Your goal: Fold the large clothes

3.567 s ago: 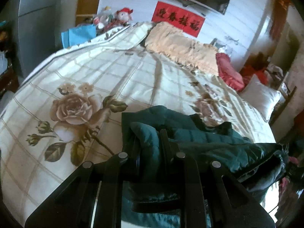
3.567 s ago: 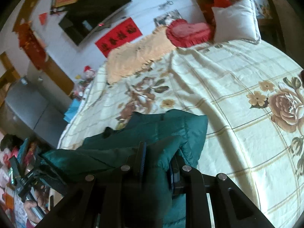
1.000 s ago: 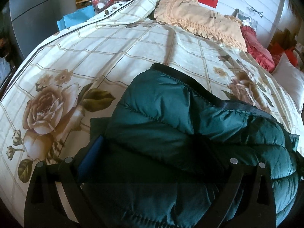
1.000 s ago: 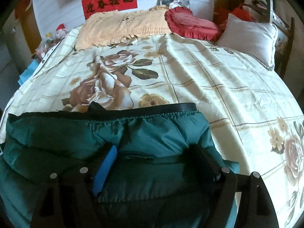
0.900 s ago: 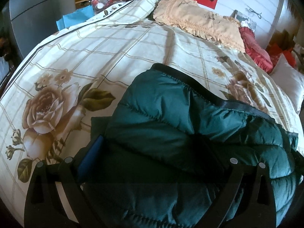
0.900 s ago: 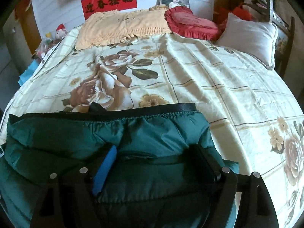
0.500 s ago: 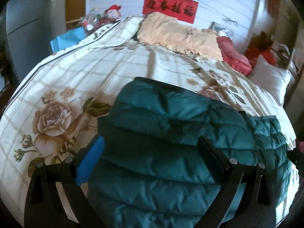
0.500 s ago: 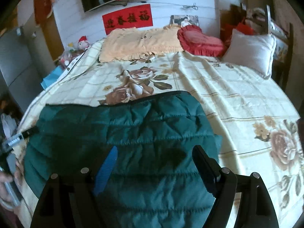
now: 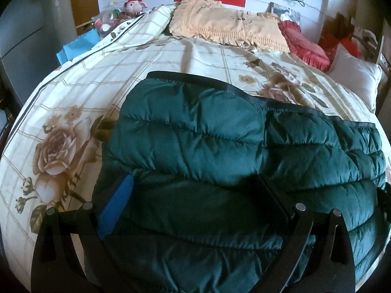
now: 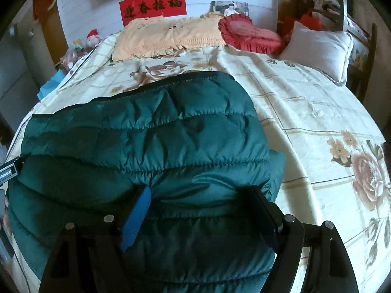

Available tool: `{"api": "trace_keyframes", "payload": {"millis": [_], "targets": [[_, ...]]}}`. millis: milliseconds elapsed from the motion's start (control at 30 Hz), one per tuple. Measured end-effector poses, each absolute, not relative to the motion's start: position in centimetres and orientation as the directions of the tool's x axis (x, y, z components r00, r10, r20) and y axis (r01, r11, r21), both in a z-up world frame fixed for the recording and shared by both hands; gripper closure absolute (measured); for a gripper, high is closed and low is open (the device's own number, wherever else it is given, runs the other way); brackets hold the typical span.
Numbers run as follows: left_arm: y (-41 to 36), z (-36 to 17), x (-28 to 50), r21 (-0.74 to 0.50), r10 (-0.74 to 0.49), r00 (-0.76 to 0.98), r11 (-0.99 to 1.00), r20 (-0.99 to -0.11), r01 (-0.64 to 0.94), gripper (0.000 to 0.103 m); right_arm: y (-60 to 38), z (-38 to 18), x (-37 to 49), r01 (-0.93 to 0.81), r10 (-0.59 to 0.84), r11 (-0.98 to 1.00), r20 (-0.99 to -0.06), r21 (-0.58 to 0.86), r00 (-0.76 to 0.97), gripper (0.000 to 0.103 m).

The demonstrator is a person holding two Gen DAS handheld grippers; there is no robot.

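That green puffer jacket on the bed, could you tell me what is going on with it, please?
A person with a handheld gripper in each hand is folding the green puffer jacket on the floral bedspread. The jacket lies in a flattened bundle, its black-trimmed edge toward the pillows. The left gripper and right gripper are both open just above it, gripping nothing.

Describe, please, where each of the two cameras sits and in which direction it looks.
Left wrist: sits on the left gripper, faces the headboard wall over the dark green quilted jacket; its open fingers show.
Right wrist: sits on the right gripper, faces the same way; its open fingers show.
Shared: the jacket, floral bedspread, peach fringed pillow, red wall banner.
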State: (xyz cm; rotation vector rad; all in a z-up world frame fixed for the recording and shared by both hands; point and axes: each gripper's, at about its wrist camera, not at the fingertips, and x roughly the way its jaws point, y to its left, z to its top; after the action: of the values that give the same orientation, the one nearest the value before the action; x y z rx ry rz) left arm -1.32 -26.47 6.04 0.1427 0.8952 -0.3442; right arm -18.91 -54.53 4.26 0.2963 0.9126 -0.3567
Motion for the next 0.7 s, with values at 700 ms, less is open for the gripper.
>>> {"api": "trace_keyframes", "payload": {"millis": [700], "targets": [[-25.2, 6.8, -2.1, -0.042, -0.257, 0.572, 0.932, -0.779, 0.361, 0.003, -53.1, 2.9, -26.1, 0.451, -0.073, 0.853, -0.797, 0.262, 0.6, 0.021]]}}
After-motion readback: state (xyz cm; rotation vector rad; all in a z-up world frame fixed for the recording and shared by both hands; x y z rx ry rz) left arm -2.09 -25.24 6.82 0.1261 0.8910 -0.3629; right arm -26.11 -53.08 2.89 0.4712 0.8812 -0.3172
